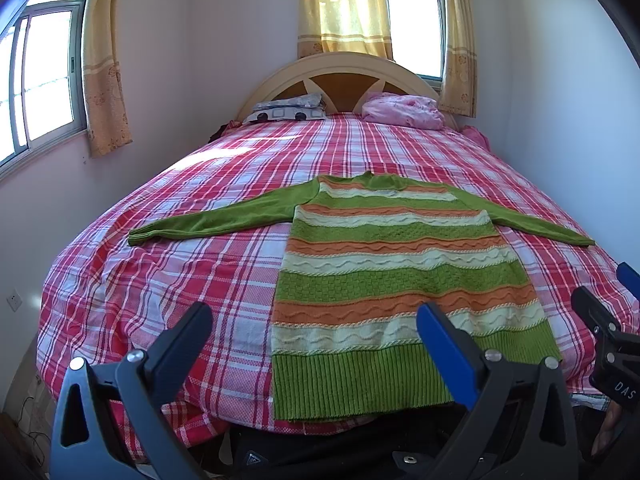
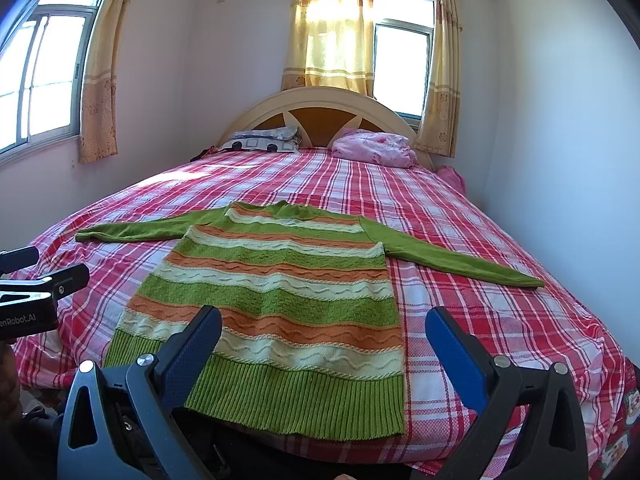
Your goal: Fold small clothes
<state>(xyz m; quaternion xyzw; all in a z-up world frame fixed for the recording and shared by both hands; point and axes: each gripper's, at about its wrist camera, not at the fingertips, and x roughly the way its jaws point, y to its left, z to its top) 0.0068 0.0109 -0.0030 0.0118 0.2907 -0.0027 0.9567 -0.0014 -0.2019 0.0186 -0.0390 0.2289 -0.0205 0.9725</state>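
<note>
Nearest, left claw (image 1: 316,320) with fingers spread wide apart, nothing between them, poised above the foot of the bed. Likewise right claw (image 2: 324,324), fingers apart and gripping nothing, held over the same edge; seen also at the right border of the left wrist view, just beside the left one.

Just beyond, a striped knit sweater (image 1: 384,272) spread flat on the red plaid bedcover (image 1: 160,280), ribbed green hem (image 2: 304,396) hanging slightly over the foot edge nearest the claws. Bands of green, orange and cream across the body. Both green sleeves stretched outward: left sleeve (image 1: 216,216) angled toward the left side of the bed, right sleeve (image 2: 452,256) toward the right side. Collar pointing to the headboard.

Farther up, a patterned pillow (image 1: 288,108) and a bunched pink blanket (image 1: 404,110) against the arched wooden headboard (image 1: 340,68). Behind, yellow curtains (image 2: 332,32) over sunlit windows (image 1: 44,76).
</note>
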